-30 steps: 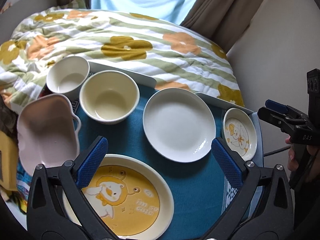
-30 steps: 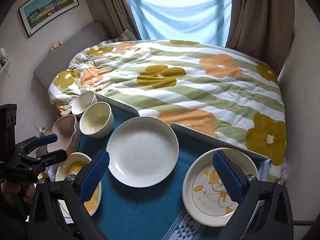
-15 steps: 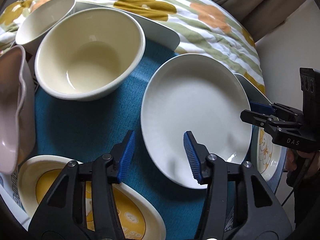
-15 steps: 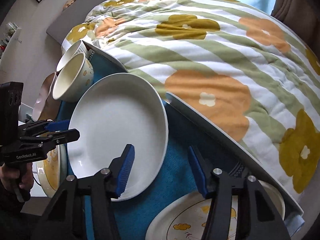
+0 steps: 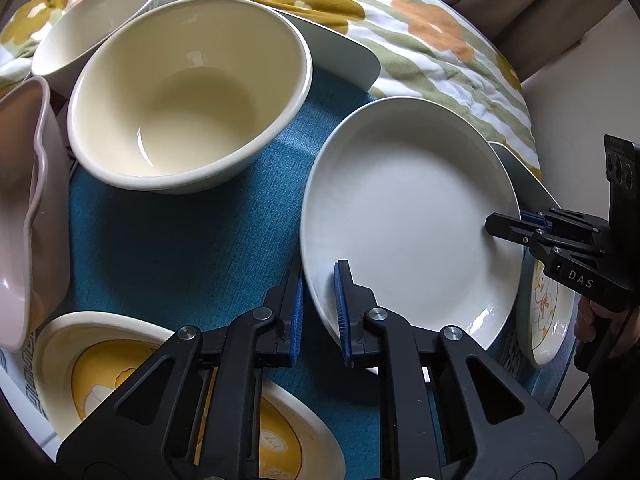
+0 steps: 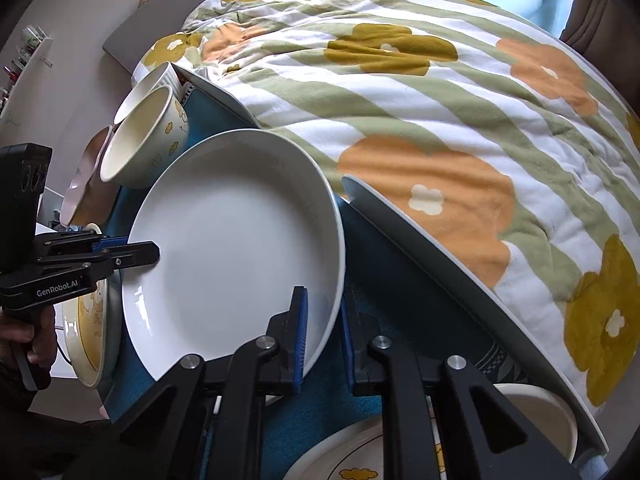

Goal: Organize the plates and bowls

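Note:
A plain white plate (image 5: pixel 408 216) lies on the blue mat (image 5: pixel 180 248) between both grippers. My left gripper (image 5: pixel 320 312) is shut on its near left rim, one blue pad inside the plate and one outside. My right gripper (image 6: pixel 324 332) is shut on the opposite rim in the same way, and in the left wrist view it shows at the plate's right edge (image 5: pixel 516 224). A cream bowl (image 5: pixel 188 96) stands left of the plate, with a white bowl (image 5: pixel 92 28) behind it.
A pink dish (image 5: pixel 24 200) sits at the far left. A yellow cartoon plate (image 5: pixel 120 380) lies under the left gripper, and a duck plate (image 5: pixel 548 312) lies right of the white plate. A flowered quilt (image 6: pixel 440 120) covers the bed behind the table.
Both grippers came down from above the table to the white plate. Their wide-open jaws closed onto its opposite rims.

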A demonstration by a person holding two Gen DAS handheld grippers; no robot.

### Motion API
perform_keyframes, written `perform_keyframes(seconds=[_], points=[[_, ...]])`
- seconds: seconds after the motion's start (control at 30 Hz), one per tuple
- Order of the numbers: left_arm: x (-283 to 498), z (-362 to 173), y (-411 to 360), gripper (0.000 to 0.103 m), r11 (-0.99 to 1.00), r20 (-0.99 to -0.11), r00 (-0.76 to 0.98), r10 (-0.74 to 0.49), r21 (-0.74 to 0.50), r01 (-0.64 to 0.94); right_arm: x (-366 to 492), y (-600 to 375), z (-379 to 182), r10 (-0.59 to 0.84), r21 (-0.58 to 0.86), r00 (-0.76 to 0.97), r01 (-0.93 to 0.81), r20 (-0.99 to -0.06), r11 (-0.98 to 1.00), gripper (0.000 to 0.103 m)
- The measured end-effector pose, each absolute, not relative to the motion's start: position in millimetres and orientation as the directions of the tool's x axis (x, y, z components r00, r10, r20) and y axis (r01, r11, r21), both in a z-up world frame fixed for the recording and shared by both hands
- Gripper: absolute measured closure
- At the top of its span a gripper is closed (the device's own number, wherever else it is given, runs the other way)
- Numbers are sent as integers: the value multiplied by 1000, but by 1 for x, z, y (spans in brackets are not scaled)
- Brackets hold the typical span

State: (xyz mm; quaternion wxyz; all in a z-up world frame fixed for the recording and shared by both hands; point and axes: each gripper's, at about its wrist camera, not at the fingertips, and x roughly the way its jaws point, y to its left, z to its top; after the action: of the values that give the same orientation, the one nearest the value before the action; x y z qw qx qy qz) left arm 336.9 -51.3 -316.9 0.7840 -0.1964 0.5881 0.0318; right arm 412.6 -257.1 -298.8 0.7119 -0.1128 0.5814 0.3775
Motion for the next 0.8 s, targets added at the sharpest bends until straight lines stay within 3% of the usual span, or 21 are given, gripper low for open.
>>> perform_keyframes(seconds=[0.43, 0.8], points=[[329, -300, -51, 90, 930, -928, 331, -170, -262, -258, 410, -257, -292, 409, 281, 44, -660, -912, 697, 89], [298, -248, -35, 90, 946, -902, 399, -163, -258, -197, 378, -253, -237, 445, 272, 104, -661, -890, 699, 89]])
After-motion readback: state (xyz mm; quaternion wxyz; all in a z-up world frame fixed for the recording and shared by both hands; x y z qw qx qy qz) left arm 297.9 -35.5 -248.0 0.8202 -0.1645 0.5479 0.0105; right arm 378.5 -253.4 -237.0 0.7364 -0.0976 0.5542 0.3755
